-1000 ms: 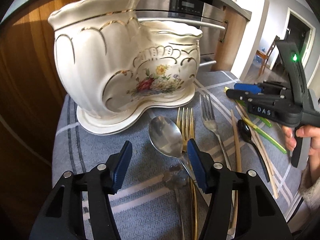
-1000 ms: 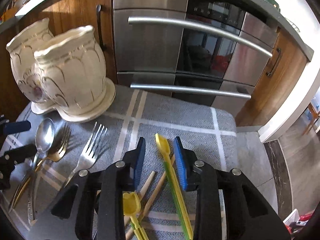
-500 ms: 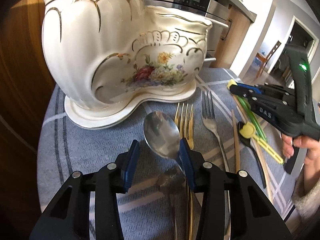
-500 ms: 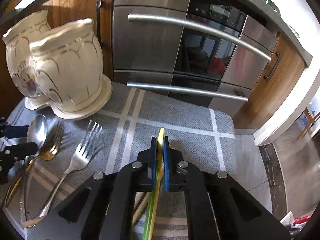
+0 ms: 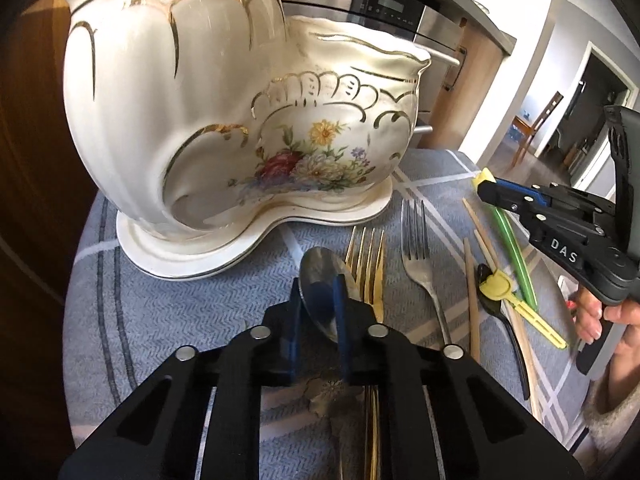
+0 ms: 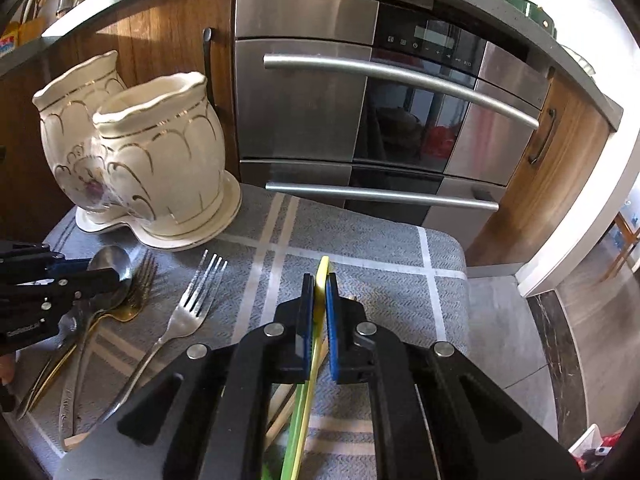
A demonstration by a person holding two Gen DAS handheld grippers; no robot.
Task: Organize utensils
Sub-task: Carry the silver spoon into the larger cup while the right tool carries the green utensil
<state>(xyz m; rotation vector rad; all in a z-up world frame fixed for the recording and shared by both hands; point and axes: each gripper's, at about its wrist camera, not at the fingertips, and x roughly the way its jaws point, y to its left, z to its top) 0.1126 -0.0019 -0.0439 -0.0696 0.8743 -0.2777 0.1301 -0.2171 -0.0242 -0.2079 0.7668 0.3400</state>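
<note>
The left tool (image 5: pixel 318 308) is closing on the bowl of the steel spoon (image 5: pixel 320 280); polished and curved, it will likely slip, so the neck just behind looks a safer hold. The right tool (image 6: pixel 319 304) is pressed together on the light, springy green-yellow utensil (image 6: pixel 308 392), near its tip. Ahead and left of both stands the fragile ceramic holder (image 5: pixel 224 120) on the cloth-covered worktop (image 6: pixel 380 248).

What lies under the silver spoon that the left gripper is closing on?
Beneath the silver spoon lies a gold fork; its tines show beside the bowl, on the grey cloth. The left gripper, jaws closing around the spoon, hides where the handles cross.
</note>
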